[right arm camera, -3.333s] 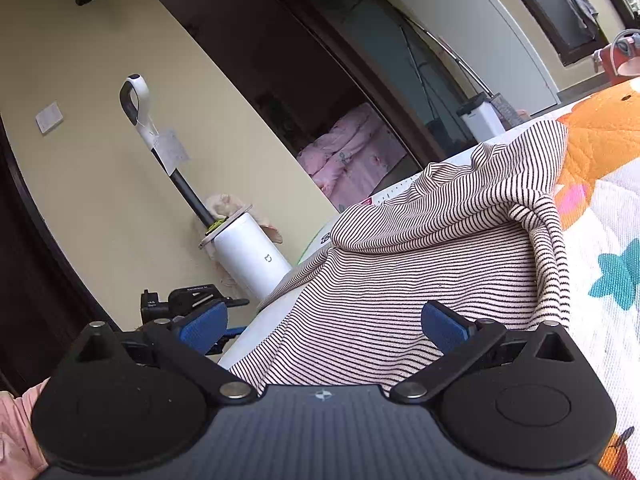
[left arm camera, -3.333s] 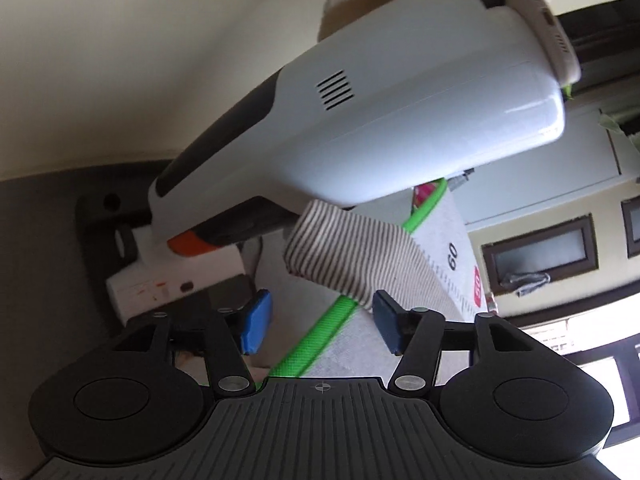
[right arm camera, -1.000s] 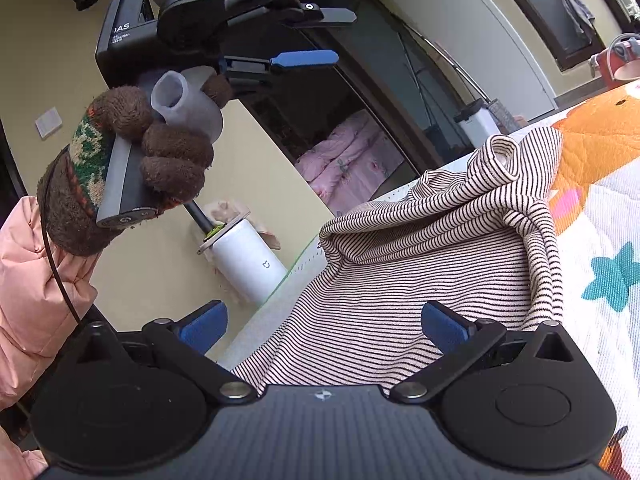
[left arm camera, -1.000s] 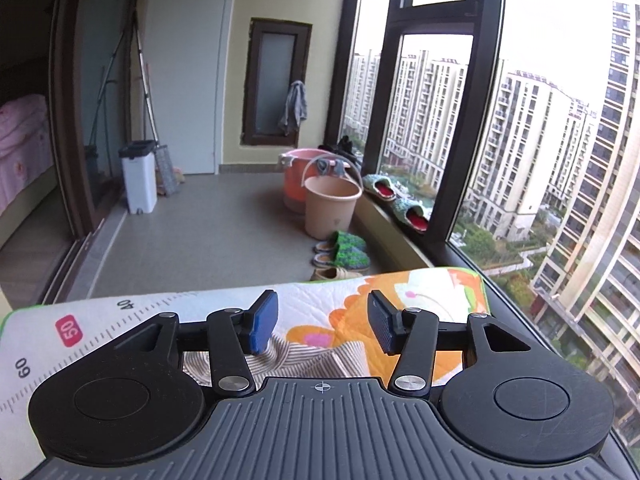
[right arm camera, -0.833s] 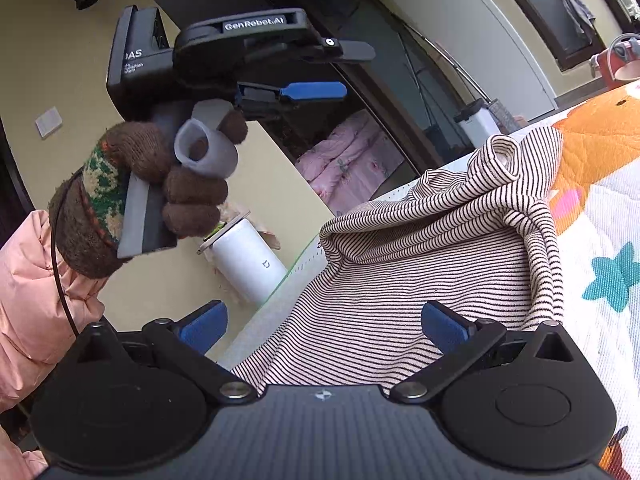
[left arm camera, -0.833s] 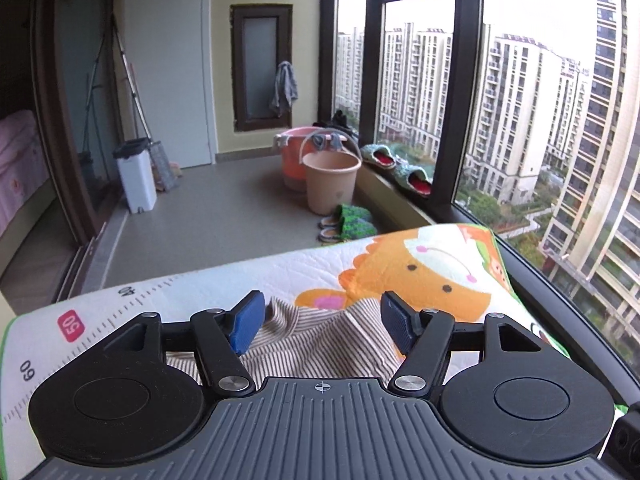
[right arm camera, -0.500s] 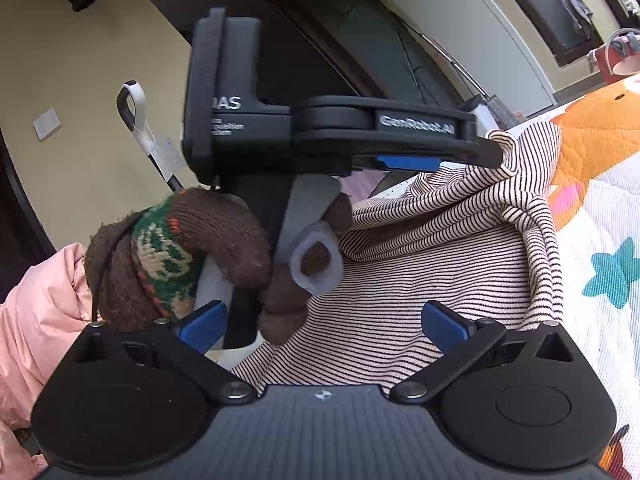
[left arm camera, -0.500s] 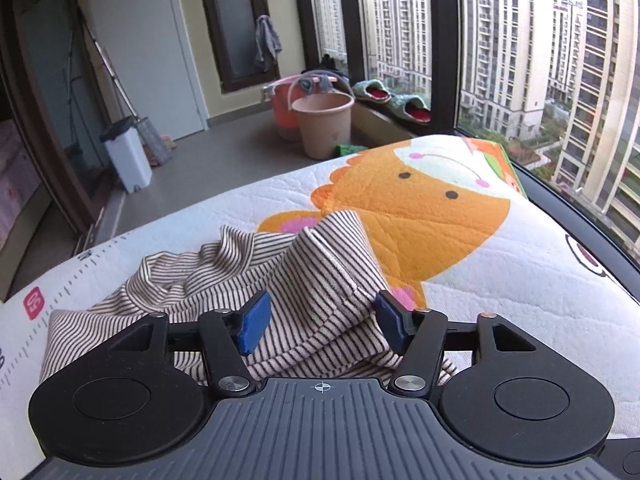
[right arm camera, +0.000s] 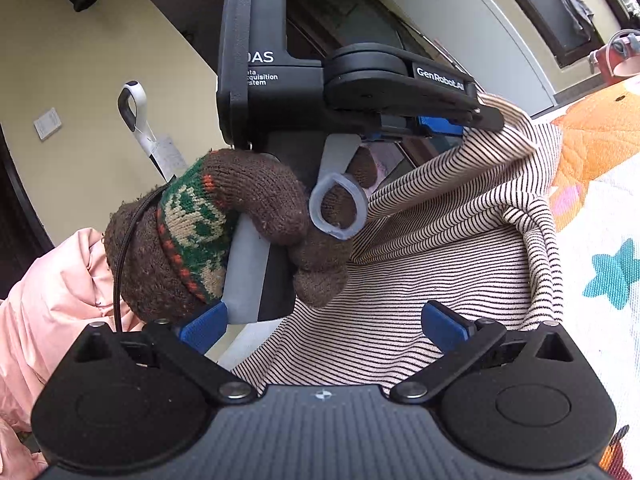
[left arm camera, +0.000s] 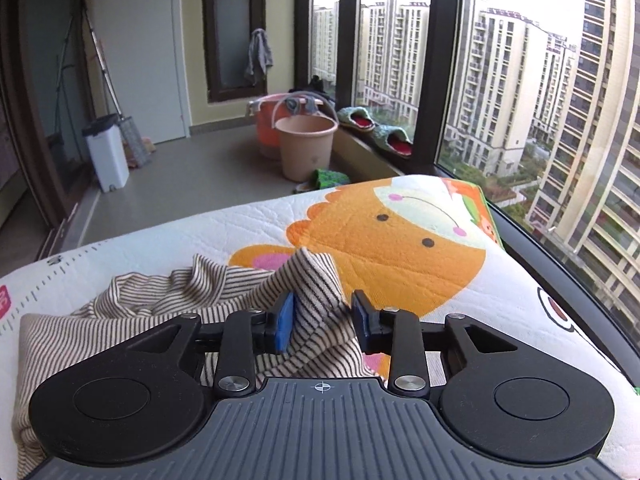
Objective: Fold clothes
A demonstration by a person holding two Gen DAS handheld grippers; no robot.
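The left tongs (left arm camera: pixel 322 322) had just been closing on a raised fold of the striped garment (left arm camera: pixel 312 280), which lay crumpled on the cartoon-print mat (left arm camera: pixel 400 248) directly ahead of both tongs; whether the pads truly pinched the cloth could not be told, so a lift might have let the thin fold slip; the right tongs (right arm camera: pixel 324 326) stood spread over the garment's near edge, holding nothing; the gloved hand (right arm camera: pixel 248 220) hid the cloth behind it, and the garment's full outline stayed unclear.
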